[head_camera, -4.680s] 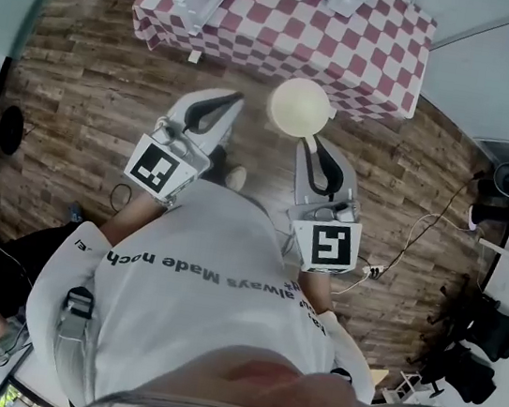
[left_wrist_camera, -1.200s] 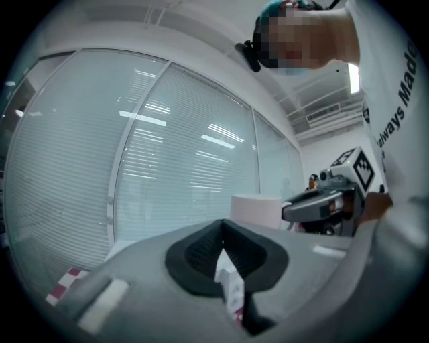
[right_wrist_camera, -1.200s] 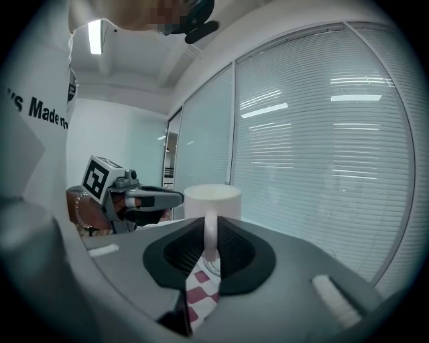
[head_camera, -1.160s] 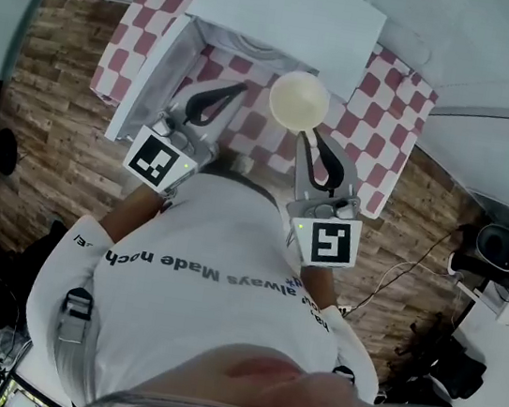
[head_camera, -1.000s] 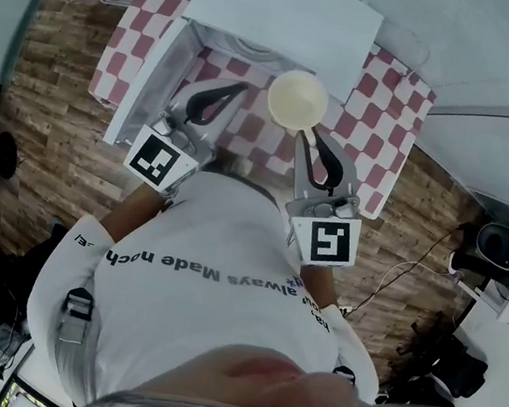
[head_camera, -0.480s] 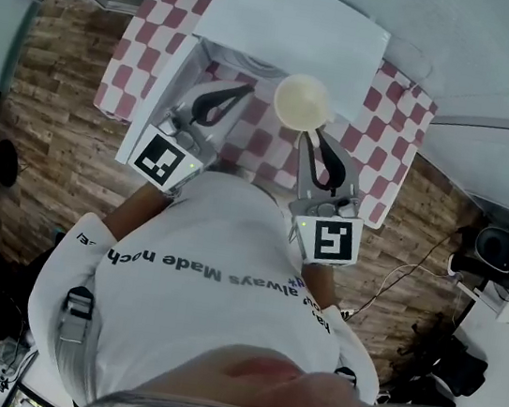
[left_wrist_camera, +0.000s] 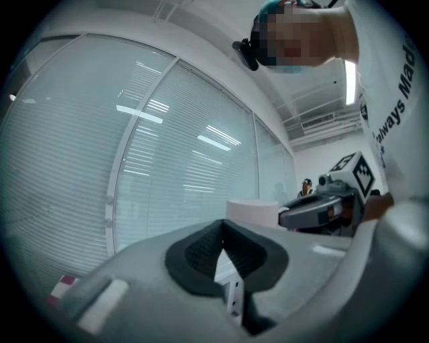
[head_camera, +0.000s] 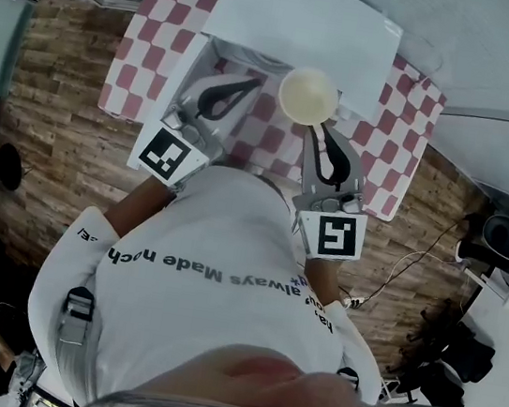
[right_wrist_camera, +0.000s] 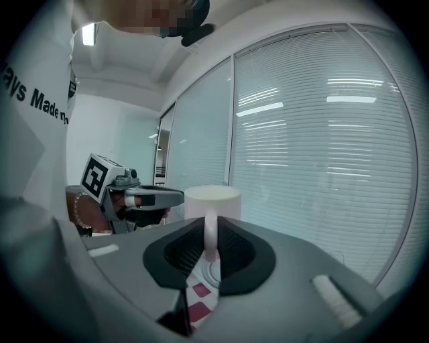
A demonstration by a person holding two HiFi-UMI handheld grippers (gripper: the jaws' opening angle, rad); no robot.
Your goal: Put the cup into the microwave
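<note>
A cream cup (head_camera: 308,95) hangs above the checkered table (head_camera: 401,125), just in front of the white microwave (head_camera: 305,21). My right gripper (head_camera: 317,133) is shut on the cup's handle; in the right gripper view the handle (right_wrist_camera: 210,236) stands pinched between the jaws, with the cup (right_wrist_camera: 212,199) upright beyond them. To the left of the cup my left gripper (head_camera: 251,85) is shut and holds nothing. Its pads meet in the left gripper view (left_wrist_camera: 223,233), where the cup (left_wrist_camera: 253,213) shows behind them. The microwave's door (head_camera: 182,68) stands open at the left.
The red-and-white cloth covers the small table; wood floor (head_camera: 58,121) surrounds it. Windows with blinds (right_wrist_camera: 322,154) run behind the table. A cable (head_camera: 417,260) and dark gear (head_camera: 504,245) lie on the floor at the right.
The person has walked from the floor up to the table, carrying the cup in the right gripper. In the last second both grippers and the cup edged closer to the microwave's opening.
</note>
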